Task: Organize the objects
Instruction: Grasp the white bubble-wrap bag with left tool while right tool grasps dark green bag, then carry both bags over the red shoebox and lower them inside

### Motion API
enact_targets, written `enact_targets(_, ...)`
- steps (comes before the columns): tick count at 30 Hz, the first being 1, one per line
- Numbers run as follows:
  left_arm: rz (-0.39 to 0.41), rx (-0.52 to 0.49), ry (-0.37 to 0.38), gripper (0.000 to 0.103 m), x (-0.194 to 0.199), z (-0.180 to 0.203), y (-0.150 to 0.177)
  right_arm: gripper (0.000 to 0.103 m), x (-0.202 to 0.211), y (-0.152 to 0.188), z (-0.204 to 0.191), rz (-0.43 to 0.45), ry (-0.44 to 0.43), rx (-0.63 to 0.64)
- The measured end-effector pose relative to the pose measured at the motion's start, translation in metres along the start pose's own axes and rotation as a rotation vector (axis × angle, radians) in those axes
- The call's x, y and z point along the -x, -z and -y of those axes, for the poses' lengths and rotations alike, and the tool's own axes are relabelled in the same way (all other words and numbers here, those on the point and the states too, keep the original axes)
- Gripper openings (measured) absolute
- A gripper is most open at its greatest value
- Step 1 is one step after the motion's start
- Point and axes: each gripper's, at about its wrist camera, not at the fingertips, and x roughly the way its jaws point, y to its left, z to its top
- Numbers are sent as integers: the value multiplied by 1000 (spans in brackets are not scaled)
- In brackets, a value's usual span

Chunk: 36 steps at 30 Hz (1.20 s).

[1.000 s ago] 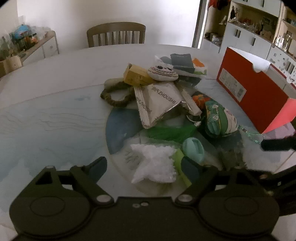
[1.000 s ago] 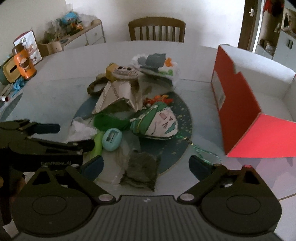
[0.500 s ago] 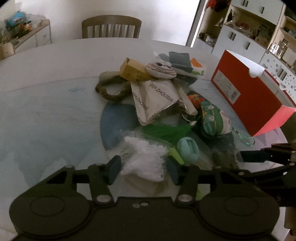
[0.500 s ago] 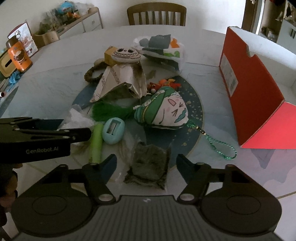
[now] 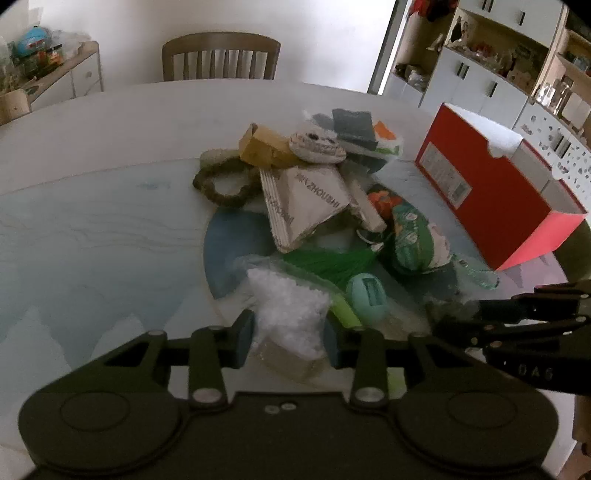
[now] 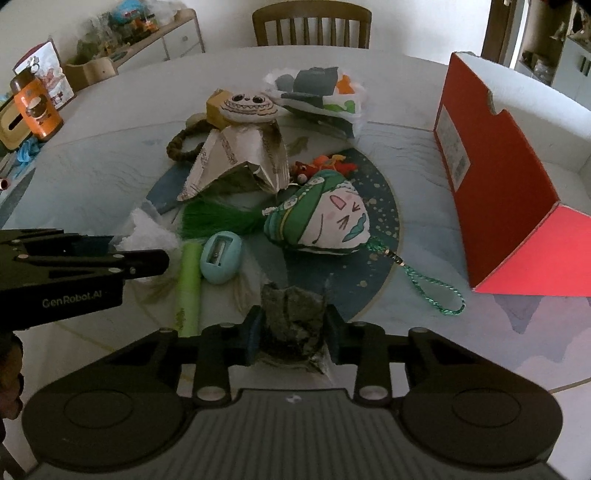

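A heap of small objects lies on the table's middle. My left gripper (image 5: pixel 288 341) is shut on a clear bag of white granules (image 5: pixel 288 306) at the heap's near edge; the bag also shows in the right wrist view (image 6: pixel 147 232). My right gripper (image 6: pixel 291 338) is shut on a dark grey-green packet (image 6: pixel 291 317). Beside them lie a teal sharpener (image 6: pixel 221 256), a light green tube (image 6: pixel 189 284), a green tassel (image 6: pixel 218 218) and a green-and-white plush charm (image 6: pixel 325 218). An open red box (image 6: pixel 491 173) stands to the right.
Further back lie a folded paper bag (image 6: pixel 240 155), a round face plush (image 6: pixel 249 107), a yellow carton (image 5: pixel 260 146), a braided ring (image 5: pixel 221 182) and a plastic bag of cloths (image 6: pixel 317 96). A chair (image 6: pixel 312 22) stands behind the table. An orange bottle (image 6: pixel 35 105) stands far left.
Both grippers moved forward and closed: the left on the bag of white granules, the right on the dark packet.
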Motion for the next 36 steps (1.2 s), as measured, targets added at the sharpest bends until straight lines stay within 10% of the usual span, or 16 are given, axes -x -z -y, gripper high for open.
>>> enact_targets(21, 68, -130, 160, 37, 62, 69, -39, 33, 109, -29, 55, 143, 13, -90)
enact_targets(36, 74, -181, 174, 37, 62, 179, -67, 33, 150, -46, 165, 230, 19, -107)
